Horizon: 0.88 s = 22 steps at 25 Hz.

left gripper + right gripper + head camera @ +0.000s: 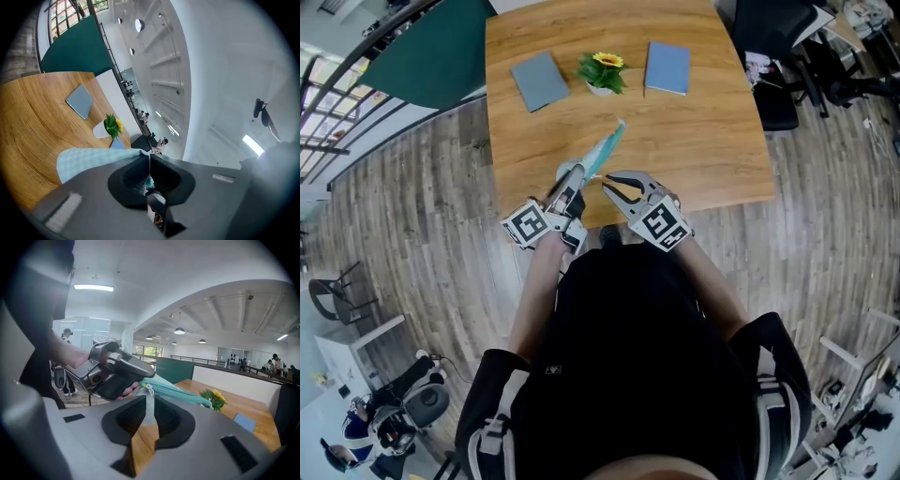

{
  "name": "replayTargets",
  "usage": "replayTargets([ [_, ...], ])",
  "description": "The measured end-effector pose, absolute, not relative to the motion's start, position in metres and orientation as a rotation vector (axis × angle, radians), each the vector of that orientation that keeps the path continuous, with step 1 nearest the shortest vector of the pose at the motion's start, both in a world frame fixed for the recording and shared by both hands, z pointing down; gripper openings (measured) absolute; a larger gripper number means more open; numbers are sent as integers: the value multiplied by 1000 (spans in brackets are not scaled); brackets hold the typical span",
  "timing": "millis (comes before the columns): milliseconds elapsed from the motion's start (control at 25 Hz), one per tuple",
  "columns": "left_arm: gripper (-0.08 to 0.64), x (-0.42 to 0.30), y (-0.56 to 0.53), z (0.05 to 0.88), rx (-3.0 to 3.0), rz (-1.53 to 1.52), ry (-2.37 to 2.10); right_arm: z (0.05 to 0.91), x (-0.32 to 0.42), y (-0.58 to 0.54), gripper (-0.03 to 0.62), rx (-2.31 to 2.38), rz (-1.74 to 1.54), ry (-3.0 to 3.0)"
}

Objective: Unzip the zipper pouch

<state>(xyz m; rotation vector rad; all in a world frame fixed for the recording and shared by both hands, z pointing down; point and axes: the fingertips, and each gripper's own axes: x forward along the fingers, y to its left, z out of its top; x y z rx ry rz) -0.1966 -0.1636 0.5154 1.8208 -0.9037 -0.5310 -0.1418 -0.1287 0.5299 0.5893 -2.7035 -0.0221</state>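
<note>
The teal pouch (607,148) is held up off the worktop (712,141), over its near edge, just in front of the person. The left gripper (584,175) has one end of it: in the left gripper view its jaws are clenched tight on the checked fabric, and the rest of the pouch fans out to the left of them. The right gripper (606,185) sits just beside the left one, tip almost to tip. In the right gripper view its jaws are pinched together on the pale pull tab (150,408) that hangs from the zipper (180,392) at the pouch's near end. The zipper runs along the pouch's upper edge, away from the jaws toward the far side of the worktop, and looks closed along the stretch that shows. A hand (77,355) wraps the left gripper's grey handle, with fingertips showing under it just beside the pouch's end. Farther back on the worktop, well apart from the pouch, stand a small sunflower pot (602,73) and two flat blue-grey books, one to its left (539,81) and one to its right (667,67), both lying flat on the wood. Plank floor (422,234) surrounds the worktop.
</note>
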Motion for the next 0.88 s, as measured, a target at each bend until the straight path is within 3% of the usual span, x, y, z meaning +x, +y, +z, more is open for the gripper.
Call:
replayTargets([
  [280, 9, -194, -158, 507, 1857, -527, -866, 520, -150, -127, 63, 574, -63, -2726],
  [520, 9, -191, -159, 504, 1865, -545, -848, 513, -155, -126, 14, 544, -62, -2746],
  [880, 9, -196, -159, 506, 1853, -530, -881, 510, -154, -128, 9, 580, -144, -2721],
])
